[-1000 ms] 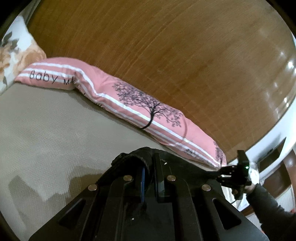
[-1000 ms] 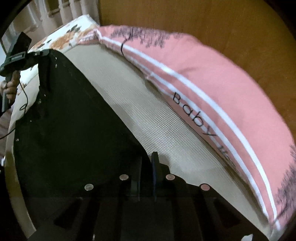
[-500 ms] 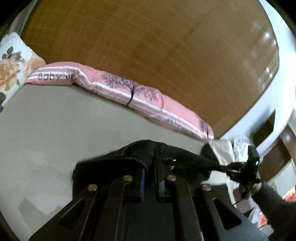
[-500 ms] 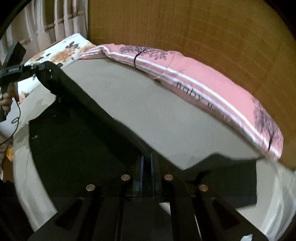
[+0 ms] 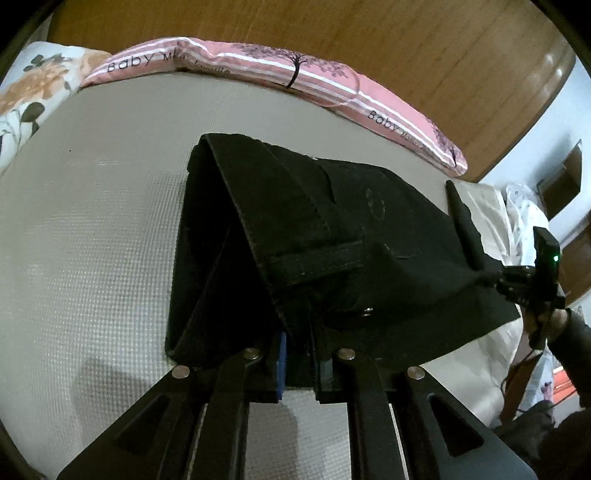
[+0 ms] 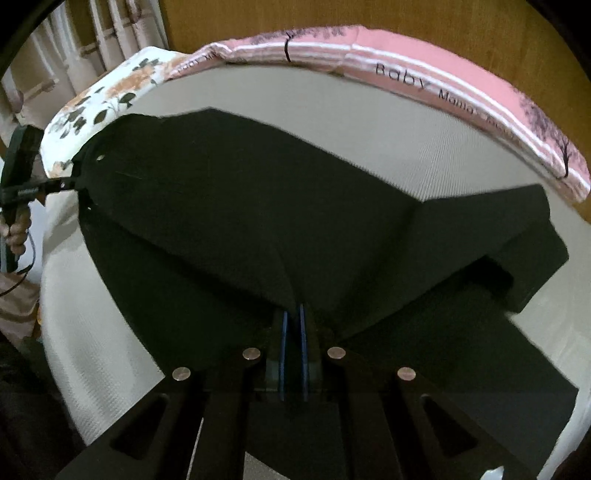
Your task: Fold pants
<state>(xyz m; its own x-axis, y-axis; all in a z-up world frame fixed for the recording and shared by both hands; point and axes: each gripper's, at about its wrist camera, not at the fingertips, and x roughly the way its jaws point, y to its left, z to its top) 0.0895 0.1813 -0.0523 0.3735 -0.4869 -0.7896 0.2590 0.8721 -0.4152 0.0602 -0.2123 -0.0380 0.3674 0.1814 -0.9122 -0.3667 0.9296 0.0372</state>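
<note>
Black pants [image 5: 332,236] hang stretched between my two grippers above the beige bed; the lower part lies folded on the mattress. My left gripper [image 5: 297,354] is shut on the waistband edge, a belt loop and a metal button showing close by. My right gripper [image 6: 293,332] is shut on the other edge of the pants [image 6: 240,206]. The right gripper also shows in the left wrist view [image 5: 491,277], and the left gripper in the right wrist view [image 6: 70,182], each pinching a corner of the cloth.
The beige mattress [image 5: 92,221] spreads under the pants. A long pink pillow [image 5: 314,81] lies along the wooden headboard [image 5: 369,29]. A floral pillow [image 5: 26,96] sits at the far left. White bedding [image 5: 495,221] lies at the bed's right side.
Both grippers have pulled back and down from the headboard with the pants. The pants have come down onto the mattress and a folded layer now shows.
</note>
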